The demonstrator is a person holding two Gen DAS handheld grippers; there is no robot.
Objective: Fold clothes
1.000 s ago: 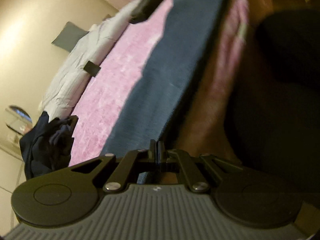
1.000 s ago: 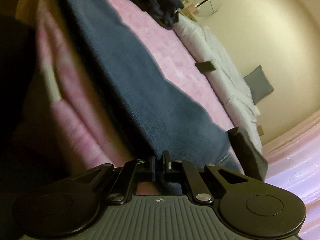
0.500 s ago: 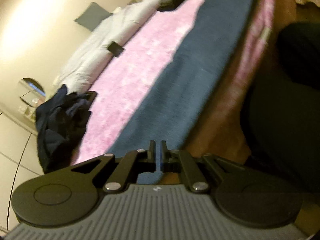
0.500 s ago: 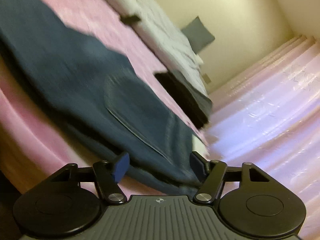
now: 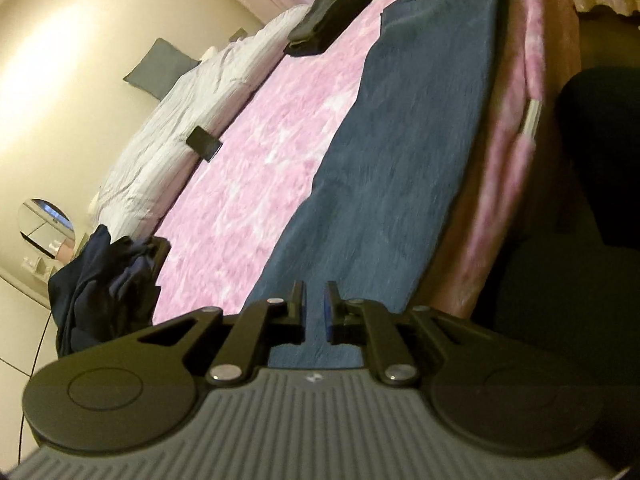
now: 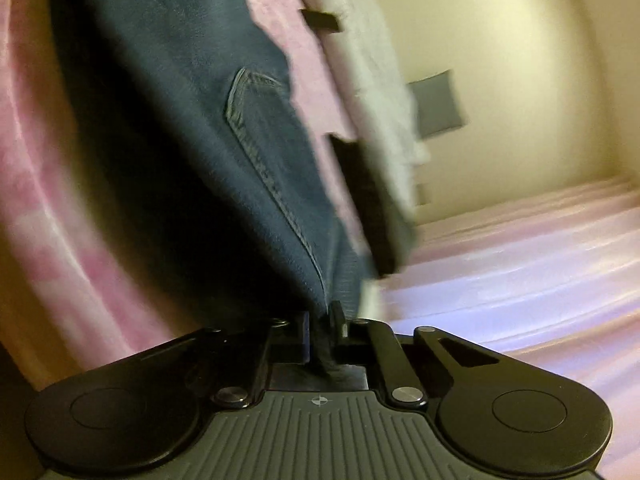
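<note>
The left gripper point(image 5: 315, 312) is angling downward, its fingers point(image 5: 298, 308) easing apart with only a narrow gap between them. The right gripper point(image 6: 320, 334) is pointing nearly level, its fingers point(image 6: 304, 336) squeezing together on a fold of cloth.

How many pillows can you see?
1: a grey pillow leans against the wall at the head of the bed. The white duvet may hide others.

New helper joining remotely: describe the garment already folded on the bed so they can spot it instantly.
Start at the pink bedspread. At its far end, beside the white duvet, lies the folded dark garment, a compact black rectangle, unlike the outspread blue jeans or the rumpled navy heap.
</note>
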